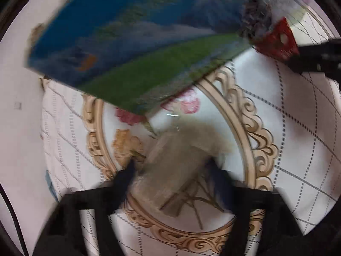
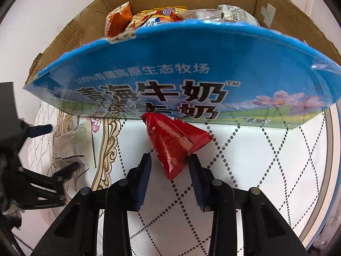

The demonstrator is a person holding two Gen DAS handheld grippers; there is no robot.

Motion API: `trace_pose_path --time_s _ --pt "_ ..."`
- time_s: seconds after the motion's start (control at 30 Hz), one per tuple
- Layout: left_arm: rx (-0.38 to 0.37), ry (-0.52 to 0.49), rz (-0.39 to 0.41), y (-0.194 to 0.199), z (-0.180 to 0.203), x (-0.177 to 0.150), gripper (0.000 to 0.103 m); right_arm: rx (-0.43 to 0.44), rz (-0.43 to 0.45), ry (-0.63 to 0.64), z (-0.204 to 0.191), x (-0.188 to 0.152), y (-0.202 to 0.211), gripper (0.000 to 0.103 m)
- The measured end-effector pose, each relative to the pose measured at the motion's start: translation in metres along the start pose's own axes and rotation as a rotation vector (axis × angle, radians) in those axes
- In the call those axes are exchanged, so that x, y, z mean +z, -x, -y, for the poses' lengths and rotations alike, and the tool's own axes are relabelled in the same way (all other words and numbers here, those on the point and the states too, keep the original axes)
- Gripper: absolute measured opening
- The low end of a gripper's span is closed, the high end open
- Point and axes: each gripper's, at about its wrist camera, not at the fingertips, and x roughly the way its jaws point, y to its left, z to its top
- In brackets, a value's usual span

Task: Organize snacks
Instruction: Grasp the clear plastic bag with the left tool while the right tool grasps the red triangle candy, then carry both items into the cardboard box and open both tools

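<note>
Now red packet (image 2: 174,143) between right tool (image 2: 169,166) fingers

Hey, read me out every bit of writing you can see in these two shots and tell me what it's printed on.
"青海牛奶" with a "TM" mark: large black characters on the blue milk carton box, repeated below.
"100%青藏高原生态牧场": small white line above them on the same box.
Orange snack packets inside the box: lettering too small to read.
Red snack packet in the right claw: no readable text.
Left wrist view: too blurred.
</note>
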Motion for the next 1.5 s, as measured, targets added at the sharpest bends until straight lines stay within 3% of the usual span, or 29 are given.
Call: trace_pose_path --time_s 0.07,0.13,0.2,0.23,0.33,0.4,0.6,0.87,0.93,0.97,1.03,1.13,1.27,1.5 --pt "-0.018 0.052 -0.001 0.003 -0.001 -0.002 0.053 0.004 0.013 0.003 -0.001 0.001 0.003 0.039" --pt "-0.085 0.143 -0.025 0.004 -0.006 -0.008 0.053 -0.01 0.029 0.014 -0.004 0.003 0.005 0.041" --pt "-0.184 0.299 -0.066 0.002 -0.015 -0.017 0.053 -0.023 0.045 0.026 -0.006 0.006 0.006 0.058" --pt "-0.234 0.382 -0.086 -0.001 -0.02 -0.023 0.053 -0.017 0.052 0.037 -0.008 0.007 0.004 0.072" --pt "-0.365 0.612 -0.139 -0.008 -0.032 -0.043 0.053 -0.035 0.06 0.055 -0.01 0.012 -0.005 0.071" --pt "-0.391 0.671 -0.15 -0.01 -0.032 -0.051 0.053 -0.051 0.062 0.05 -0.013 0.019 -0.009 0.049" --pt "-0.381 0.64 -0.155 0.003 -0.001 -0.063 0.053 -0.041 0.029 0.042 -0.01 0.014 -0.005 0.048" --pt "-0.319 0.561 -0.194 -0.001 0.037 -0.068 0.053 0.016 -0.068 0.008 0.006 -0.054 0.022 0.048" --pt "-0.339 0.582 -0.235 -0.001 0.042 -0.069 0.053 0.016 -0.09 -0.006 0.01 -0.066 0.025 0.048" --pt "-0.342 0.593 -0.225 0.003 0.044 -0.073 0.047 0.019 -0.088 -0.019 0.012 -0.07 0.026 0.048" --pt "-0.368 0.586 -0.226 0.007 0.048 -0.075 0.045 0.023 -0.095 -0.038 0.016 -0.08 0.027 0.048" --pt "-0.413 0.575 -0.24 0.009 0.065 -0.086 0.046 0.027 -0.093 -0.056 0.017 -0.086 0.023 0.048" --pt "-0.394 0.595 -0.243 0.0 0.076 -0.091 0.053 0.014 -0.1 -0.062 0.017 -0.091 0.015 0.048" --pt "-0.383 0.598 -0.239 0.002 0.082 -0.099 0.054 -0.003 -0.108 -0.057 0.015 -0.089 0.006 0.048"
